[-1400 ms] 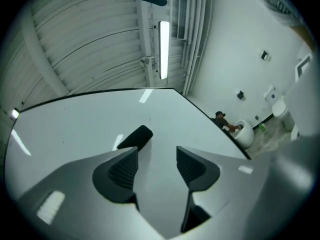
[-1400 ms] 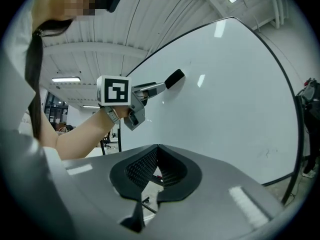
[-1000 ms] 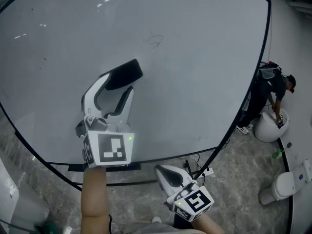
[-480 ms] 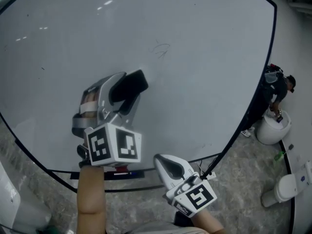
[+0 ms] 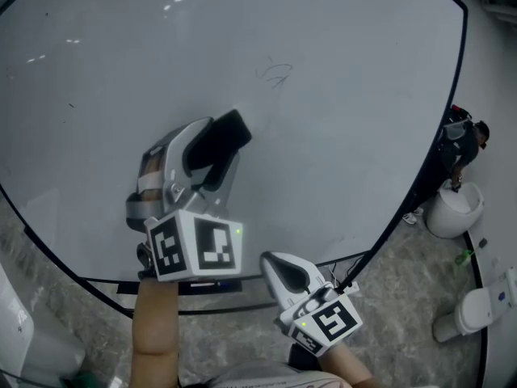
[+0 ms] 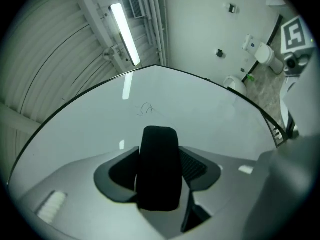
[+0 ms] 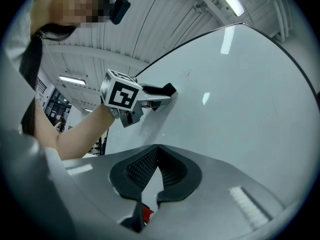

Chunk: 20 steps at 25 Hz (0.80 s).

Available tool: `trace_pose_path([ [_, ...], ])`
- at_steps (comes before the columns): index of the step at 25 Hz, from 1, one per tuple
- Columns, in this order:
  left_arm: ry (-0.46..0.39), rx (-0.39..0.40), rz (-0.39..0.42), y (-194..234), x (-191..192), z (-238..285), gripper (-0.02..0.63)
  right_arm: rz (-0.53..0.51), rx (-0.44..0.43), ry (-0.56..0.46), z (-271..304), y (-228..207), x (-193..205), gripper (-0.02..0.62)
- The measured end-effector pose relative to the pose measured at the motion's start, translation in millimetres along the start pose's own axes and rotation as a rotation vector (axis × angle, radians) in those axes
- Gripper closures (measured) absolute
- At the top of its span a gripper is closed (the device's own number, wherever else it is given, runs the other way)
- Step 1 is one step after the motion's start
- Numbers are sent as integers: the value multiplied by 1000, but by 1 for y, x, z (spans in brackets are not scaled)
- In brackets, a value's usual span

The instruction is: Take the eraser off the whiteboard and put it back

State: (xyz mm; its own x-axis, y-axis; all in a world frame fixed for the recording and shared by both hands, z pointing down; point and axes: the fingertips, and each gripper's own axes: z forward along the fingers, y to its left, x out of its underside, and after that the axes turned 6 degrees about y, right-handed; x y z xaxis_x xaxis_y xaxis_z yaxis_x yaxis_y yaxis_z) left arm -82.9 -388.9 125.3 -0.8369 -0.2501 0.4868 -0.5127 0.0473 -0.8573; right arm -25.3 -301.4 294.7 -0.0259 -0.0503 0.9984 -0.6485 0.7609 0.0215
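Black eraser (image 6: 160, 164) in closing left claw (image 5: 216, 144), pointing at whiteboard (image 5: 339, 95).

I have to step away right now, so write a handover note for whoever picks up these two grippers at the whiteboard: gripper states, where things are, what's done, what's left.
Left gripper: jaws closing on the black block eraser, which stands between them, gripped.
Right gripper: jaws together, empty, low near the board's bottom edge.
Eraser: its far end is at the large white whiteboard, below a small pen scribble; whether it touches the board can't be told.
Done: eraser gripped.
Left: pull it clear if it isn't already, set it back on the board, release.
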Motion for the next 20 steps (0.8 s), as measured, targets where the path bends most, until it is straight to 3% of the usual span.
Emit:
trace_pose_path([
  [6,-125,26,-259,-15,4,-27,368,22,21,26,1,-5,12,594],
  [12,-136,48,-421,-42,27,-51,368,40,41,63,0,-7,28,594],
  [14,-153,58,-524,-53,36,-57,368,46,48,74,-1,-8,32,594],
  [18,-150,94,-808,-76,54,-70,368,53,57,83,-1,-8,37,594],
  [20,-137,99,-876,-87,61,-77,368,54,62,87,-2,-8,39,594],
])
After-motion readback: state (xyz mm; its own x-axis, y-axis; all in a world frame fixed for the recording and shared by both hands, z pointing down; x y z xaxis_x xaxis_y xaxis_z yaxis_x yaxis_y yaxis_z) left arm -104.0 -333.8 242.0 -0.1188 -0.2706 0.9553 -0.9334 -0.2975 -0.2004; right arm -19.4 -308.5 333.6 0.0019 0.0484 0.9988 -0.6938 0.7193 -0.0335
